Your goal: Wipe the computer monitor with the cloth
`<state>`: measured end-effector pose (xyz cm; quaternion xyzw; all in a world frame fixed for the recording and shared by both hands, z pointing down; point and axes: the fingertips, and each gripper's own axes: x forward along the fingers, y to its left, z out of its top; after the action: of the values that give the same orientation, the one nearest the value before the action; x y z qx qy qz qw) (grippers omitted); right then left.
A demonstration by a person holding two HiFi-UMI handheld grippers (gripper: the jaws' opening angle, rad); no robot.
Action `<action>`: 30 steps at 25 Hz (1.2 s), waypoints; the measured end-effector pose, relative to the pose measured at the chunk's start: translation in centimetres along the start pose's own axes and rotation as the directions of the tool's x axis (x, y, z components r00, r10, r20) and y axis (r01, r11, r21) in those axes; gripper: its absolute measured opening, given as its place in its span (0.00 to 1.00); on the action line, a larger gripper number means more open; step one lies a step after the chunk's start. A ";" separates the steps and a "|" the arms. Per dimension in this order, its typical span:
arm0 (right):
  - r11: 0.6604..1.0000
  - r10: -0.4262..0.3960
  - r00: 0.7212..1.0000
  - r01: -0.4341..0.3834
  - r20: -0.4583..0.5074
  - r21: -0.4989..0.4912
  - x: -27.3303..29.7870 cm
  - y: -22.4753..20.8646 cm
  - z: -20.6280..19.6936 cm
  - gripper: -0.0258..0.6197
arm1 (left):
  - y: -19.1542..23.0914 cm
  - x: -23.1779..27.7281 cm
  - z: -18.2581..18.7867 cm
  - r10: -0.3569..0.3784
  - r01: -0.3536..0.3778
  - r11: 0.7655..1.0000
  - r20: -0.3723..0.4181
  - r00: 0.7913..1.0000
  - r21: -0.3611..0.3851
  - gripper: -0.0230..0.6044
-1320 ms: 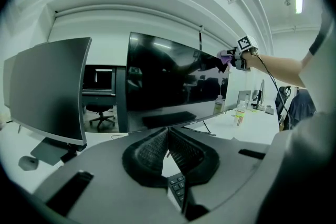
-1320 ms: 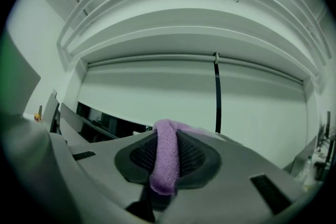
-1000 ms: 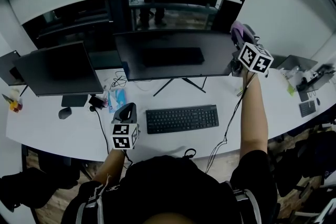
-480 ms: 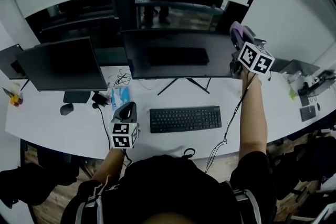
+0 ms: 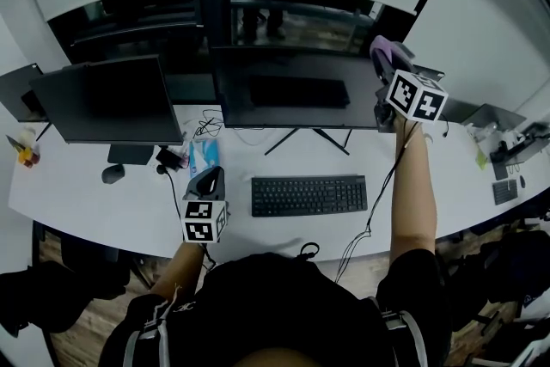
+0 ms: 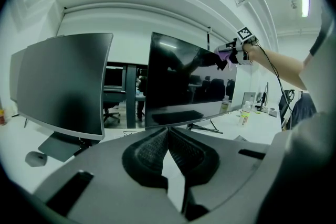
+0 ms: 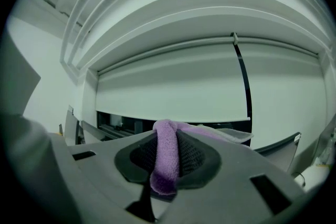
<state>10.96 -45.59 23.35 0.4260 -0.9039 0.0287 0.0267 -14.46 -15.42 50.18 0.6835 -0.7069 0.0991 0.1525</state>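
Observation:
The middle monitor (image 5: 296,90) stands dark on the white desk (image 5: 103,202); the left gripper view shows its screen (image 6: 184,81) too. My right gripper (image 5: 384,56) is raised at that monitor's top right corner, shut on a purple cloth (image 7: 167,157). The cloth (image 5: 381,45) shows at the corner in the head view and small in the left gripper view (image 6: 224,53). My left gripper (image 5: 206,183) hovers low over the desk in front of the keyboard's left end, its jaws closed together with nothing between them (image 6: 167,140).
A second dark monitor (image 5: 107,103) stands to the left. A black keyboard (image 5: 309,195) lies before the middle screen, a mouse (image 5: 113,173) at far left. Cables (image 5: 378,202) trail over the desk's front edge. Bottles (image 6: 244,112) and clutter sit on the desk's right end.
My right gripper with the cloth has stayed at the monitor's top right corner, shifting slightly up and left along it. The head view has panned; the left gripper holds still.

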 end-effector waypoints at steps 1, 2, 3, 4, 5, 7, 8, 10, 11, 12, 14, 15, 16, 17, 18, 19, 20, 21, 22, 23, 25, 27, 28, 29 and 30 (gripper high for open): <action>1.000 0.004 1.000 -0.004 0.003 0.009 0.1 0.4 0.0 0.17 | 0.3 -0.1 0.0 0.003 -0.003 1.000 0.000 1.000 -0.002 0.06; 1.000 0.008 1.000 -0.009 0.007 0.019 0.3 0.9 0.0 0.17 | 0.6 -0.2 0.0 0.007 -0.007 1.000 0.000 1.000 -0.003 0.06; 1.000 0.012 1.000 -0.012 0.010 0.027 0.5 1.3 0.0 0.17 | 0.9 -0.3 0.0 0.010 -0.010 1.000 0.001 1.000 -0.006 0.06; 0.999 0.015 1.000 -0.015 0.011 0.030 0.7 1.8 0.0 0.17 | 1.2 -0.4 0.0 0.013 -0.012 1.000 0.003 1.000 -0.008 0.06; 0.999 0.019 1.000 -0.019 0.008 0.030 0.8 2.4 0.0 0.17 | 1.5 -0.5 0.0 0.014 -0.014 1.000 0.005 1.000 -0.010 0.06; 0.999 0.033 0.999 -0.033 0.000 0.028 1.2 3.6 -0.1 0.17 | 2.0 -0.8 0.0 0.018 -0.018 1.000 0.008 1.000 -0.013 0.06; 0.999 0.043 0.999 -0.043 -0.004 0.026 1.4 4.2 -0.1 0.17 | 2.2 -1.0 -0.1 0.021 -0.021 1.000 0.009 1.000 -0.014 0.06; 0.998 0.058 0.998 -0.058 -0.009 0.019 1.7 5.5 -0.2 0.17 | 2.8 -1.4 -0.1 0.027 -0.026 1.000 0.012 1.000 -0.017 0.06; 0.998 0.064 0.998 -0.064 -0.010 0.016 1.9 6.0 -0.2 0.17 | 3.2 -1.6 -0.1 0.030 -0.030 0.999 0.013 0.999 -0.019 0.06; 0.997 0.072 0.997 -0.072 -0.010 0.015 2.0 6.6 -0.2 0.17 | 3.5 -1.9 -0.2 0.034 -0.034 0.999 0.014 0.999 -0.020 0.06; 0.996 0.087 0.996 -0.087 -0.010 0.014 2.4 7.7 -0.3 0.17 | 4.1 -2.3 -0.3 0.041 -0.040 0.999 0.015 0.999 -0.022 0.06; 0.996 0.091 0.996 -0.091 -0.009 0.012 2.5 8.3 -0.3 0.17 | 4.5 -2.5 -0.4 0.043 -0.043 0.999 0.016 0.999 -0.023 0.06; 0.995 0.096 0.995 -0.096 -0.008 0.011 2.6 8.9 -0.3 0.17 | 4.8 -2.7 -0.4 0.046 -0.046 0.999 0.016 0.999 -0.024 0.06; 0.995 0.100 0.995 -0.100 -0.007 0.011 2.7 9.4 -0.3 0.17 | 5.1 -2.9 -0.5 0.049 -0.048 0.999 0.015 0.999 -0.024 0.06; 0.994 0.105 0.994 -0.105 -0.007 0.011 2.8 10.0 -0.3 0.17 | 5.4 -3.2 -0.5 0.051 -0.051 0.998 0.015 0.999 -0.025 0.06; 0.993 0.114 0.993 -0.114 -0.008 0.011 3.0 10.7 -0.4 0.17 | 5.8 -3.4 -0.6 0.054 -0.053 0.998 0.015 0.998 -0.026 0.06; 0.992 0.126 0.992 -0.126 -0.009 0.010 3.2 11.4 -0.4 0.17 | 6.2 -3.6 -0.6 0.057 -0.056 0.998 0.016 0.998 -0.027 0.06; 0.991 0.137 0.991 -0.137 -0.011 0.008 3.4 12.2 -0.5 0.17 | 6.6 -3.7 -0.7 0.060 -0.060 0.998 0.016 0.998 -0.028 0.06; 0.990 0.144 0.990 -0.144 -0.014 0.004 3.7 12.9 -0.5 0.17 | 7.0 -3.9 -0.7 0.062 -0.062 0.998 0.016 0.998 -0.029 0.06; 0.990 0.144 0.989 -0.144 -0.020 -0.001 3.9 13.5 -0.5 0.17 | 7.3 -4.1 -0.7 0.064 -0.063 0.998 0.017 0.998 -0.029 0.06; 0.991 0.132 0.991 -0.132 -0.030 -0.006 4.3 14.5 -0.4 0.17 | 7.8 -4.4 -0.7 0.066 -0.065 0.997 0.018 0.998 -0.031 0.06; 0.992 0.129 0.991 -0.129 -0.036 0.001 4.6 15.6 -0.2 0.17 | 8.4 -4.8 -0.8 0.069 -0.069 0.997 0.019 0.997 -0.033 0.06; 0.991 0.135 0.990 -0.135 -0.039 0.005 4.8 16.1 -0.2 0.17 | 8.8 -4.9 -0.9 0.072 -0.071 0.997 0.018 0.997 -0.035 0.06; 0.990 0.144 0.989 -0.144 -0.043 0.007 5.1 16.8 -0.2 0.17 | 9.2 -5.1 -1.0 0.075 -0.074 0.997 0.017 0.997 -0.036 0.06; 0.988 0.156 0.987 -0.156 -0.048 0.008 5.3 17.5 -0.3 0.17 | 9.6 -5.2 -1.1 0.078 -0.077 0.996 0.015 0.997 -0.038 0.06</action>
<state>-5.92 -38.55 23.54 0.3532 -0.9335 0.0429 0.0452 -23.80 -9.73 50.01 0.6535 -0.7359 0.0861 0.1552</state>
